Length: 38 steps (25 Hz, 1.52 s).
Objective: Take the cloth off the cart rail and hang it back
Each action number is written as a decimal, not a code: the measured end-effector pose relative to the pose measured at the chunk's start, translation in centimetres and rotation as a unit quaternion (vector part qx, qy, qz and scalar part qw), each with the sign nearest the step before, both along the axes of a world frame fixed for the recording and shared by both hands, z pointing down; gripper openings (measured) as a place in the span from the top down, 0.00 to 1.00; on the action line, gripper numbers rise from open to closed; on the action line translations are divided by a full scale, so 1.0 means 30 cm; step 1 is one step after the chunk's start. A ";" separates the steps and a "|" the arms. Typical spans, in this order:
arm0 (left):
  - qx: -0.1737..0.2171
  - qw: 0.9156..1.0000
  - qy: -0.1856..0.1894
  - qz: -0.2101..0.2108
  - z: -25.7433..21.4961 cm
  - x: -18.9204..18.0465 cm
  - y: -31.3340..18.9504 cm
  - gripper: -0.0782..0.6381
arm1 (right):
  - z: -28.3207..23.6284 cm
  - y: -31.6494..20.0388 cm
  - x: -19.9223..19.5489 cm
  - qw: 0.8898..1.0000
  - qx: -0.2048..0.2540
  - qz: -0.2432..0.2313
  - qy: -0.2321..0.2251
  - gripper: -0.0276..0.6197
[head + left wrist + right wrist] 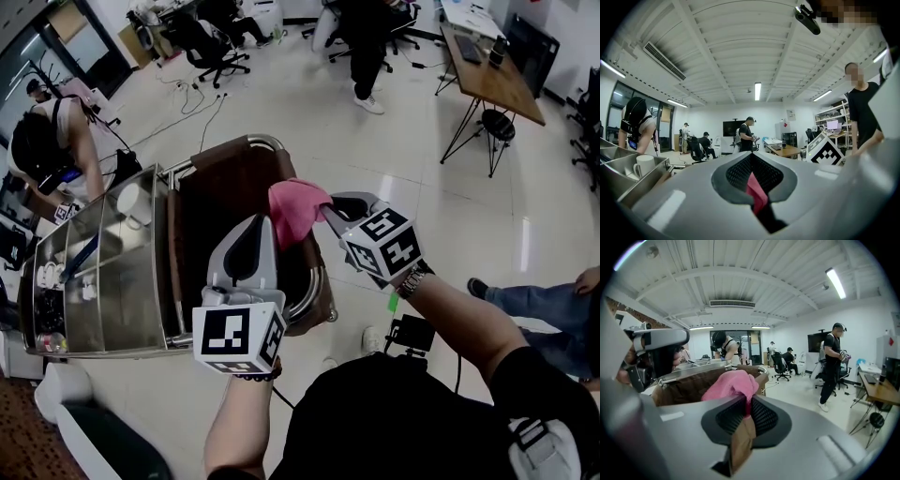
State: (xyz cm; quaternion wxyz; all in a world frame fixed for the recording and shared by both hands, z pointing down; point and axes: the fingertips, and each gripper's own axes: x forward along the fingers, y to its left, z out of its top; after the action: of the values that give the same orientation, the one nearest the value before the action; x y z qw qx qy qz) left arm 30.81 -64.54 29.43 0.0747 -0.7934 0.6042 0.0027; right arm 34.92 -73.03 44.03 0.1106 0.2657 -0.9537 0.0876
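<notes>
Holding pink cloth (295, 208) near cart rail (316, 278): left gripper (261, 230) jaws pinched on cloth edge, right gripper (330, 210) jaws clamped on opposite side.

We see a pink fabric cloth (298, 208), a brown bag liner (220, 206) and a silver metal cart (141, 281).

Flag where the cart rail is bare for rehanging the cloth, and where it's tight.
Bare: the far bend of the cart rail, beyond the brown bag. Crowded: mid-rail, where left gripper and right gripper both pinch the pink cloth. The tray side holds a mug.
</notes>
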 end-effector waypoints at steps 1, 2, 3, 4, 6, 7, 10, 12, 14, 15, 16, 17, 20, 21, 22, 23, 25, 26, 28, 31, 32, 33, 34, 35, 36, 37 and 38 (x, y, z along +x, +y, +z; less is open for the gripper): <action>0.000 1.000 0.000 0.000 -0.001 0.000 0.001 0.89 | -0.002 -0.007 0.006 1.000 0.001 0.006 0.001 0.93; 0.000 1.000 0.000 0.000 -0.002 0.000 0.003 0.89 | -0.003 -0.012 0.009 1.000 0.001 0.011 0.003 0.93; 0.000 1.000 -0.001 0.000 -0.003 0.001 0.005 0.89 | 0.000 -0.015 0.011 1.000 0.000 0.014 0.005 0.93; -0.001 1.000 -0.001 0.000 -0.004 0.001 0.006 0.89 | 0.005 -0.016 0.011 1.000 -0.001 0.015 0.007 0.93; -0.001 1.000 -0.001 0.000 -0.007 0.003 0.008 0.89 | 0.019 -0.009 0.005 1.000 -0.008 0.009 0.012 0.92; -0.001 1.000 -0.001 -0.001 -0.007 0.002 0.009 0.89 | 0.026 -0.004 0.002 1.000 -0.011 0.005 0.013 0.89; -0.001 1.000 -0.001 -0.002 -0.001 0.000 0.011 0.89 | 0.041 0.008 -0.005 1.000 -0.017 -0.006 0.011 0.76; -0.001 1.000 -0.001 -0.001 -0.001 0.004 0.015 0.89 | 0.037 0.019 -0.004 1.000 -0.017 -0.012 0.009 0.71; 0.000 1.000 -0.001 0.000 -0.006 0.011 0.022 0.89 | 0.024 0.035 -0.004 1.000 -0.015 -0.019 0.008 0.69; 0.001 1.000 -0.001 0.000 -0.008 0.014 0.026 0.89 | 0.019 0.043 -0.005 1.000 -0.014 -0.022 0.008 0.68; 0.001 1.000 -0.002 0.001 -0.010 0.016 0.030 0.89 | 0.016 0.052 -0.006 1.000 -0.014 -0.025 0.008 0.67; 0.002 1.000 -0.002 0.001 -0.012 0.018 0.035 0.89 | 0.012 0.060 -0.008 1.000 -0.013 -0.027 0.008 0.67; 0.003 1.000 -0.002 0.002 -0.021 0.024 0.053 0.89 | -0.003 0.084 -0.006 0.999 -0.010 -0.030 0.008 0.65; 0.003 1.000 -0.002 0.002 -0.023 0.027 0.060 0.89 | -0.009 0.092 -0.003 0.999 -0.009 -0.030 0.007 0.65; 0.003 1.000 -0.002 0.002 -0.023 0.030 0.067 0.89 | -0.014 0.099 0.000 1.000 -0.007 -0.030 0.006 0.64; 0.004 1.000 -0.002 0.003 -0.022 0.032 0.074 0.89 | -0.018 0.105 0.003 1.000 -0.006 -0.028 0.006 0.64; 0.004 1.000 -0.002 0.004 -0.017 0.031 0.088 0.89 | -0.024 0.115 0.008 1.000 -0.003 -0.022 0.005 0.64; 0.004 1.000 -0.002 0.006 -0.015 0.029 0.097 0.89 | -0.027 0.121 0.009 1.000 -0.002 -0.019 0.005 0.63; 0.005 1.000 -0.001 0.009 -0.013 0.021 0.122 0.89 | -0.033 0.141 0.008 1.000 0.001 -0.011 0.005 0.62; 0.009 1.000 0.000 0.020 -0.021 0.013 0.171 0.89 | -0.048 0.188 0.008 1.000 0.007 0.001 0.006 0.62; 0.010 1.000 0.000 0.024 -0.026 0.014 0.189 0.89 | -0.055 0.205 0.011 1.000 0.009 0.005 0.006 0.62; 0.012 1.000 -0.001 0.028 -0.032 0.017 0.206 0.89 | -0.064 0.221 0.015 1.000 0.011 0.010 0.006 0.62; 0.014 0.999 -0.001 0.033 -0.039 0.019 0.223 0.89 | -0.074 0.239 0.018 1.000 0.013 0.014 0.005 0.62; 0.015 0.999 -0.001 0.038 -0.044 0.018 0.241 0.89 | -0.085 0.257 0.019 1.000 0.015 0.019 0.004 0.62; 0.017 0.999 -0.001 0.042 -0.048 0.015 0.258 0.89 | -0.096 0.276 0.016 1.000 0.018 0.023 0.002 0.62; 0.018 0.999 -0.001 0.047 -0.050 0.011 0.277 0.89 | -0.108 0.298 0.012 0.999 0.021 0.027 0.000 0.62; 0.019 0.998 -0.002 0.052 -0.051 0.007 0.296 0.89 | -0.122 0.321 0.006 0.999 0.025 0.030 -0.004 0.62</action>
State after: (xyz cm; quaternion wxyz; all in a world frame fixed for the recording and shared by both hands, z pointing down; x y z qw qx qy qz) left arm 31.01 -55.65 27.90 0.0904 -0.8224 0.5614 0.0162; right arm 35.10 -63.41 40.37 0.0978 0.2969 -0.9474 0.0679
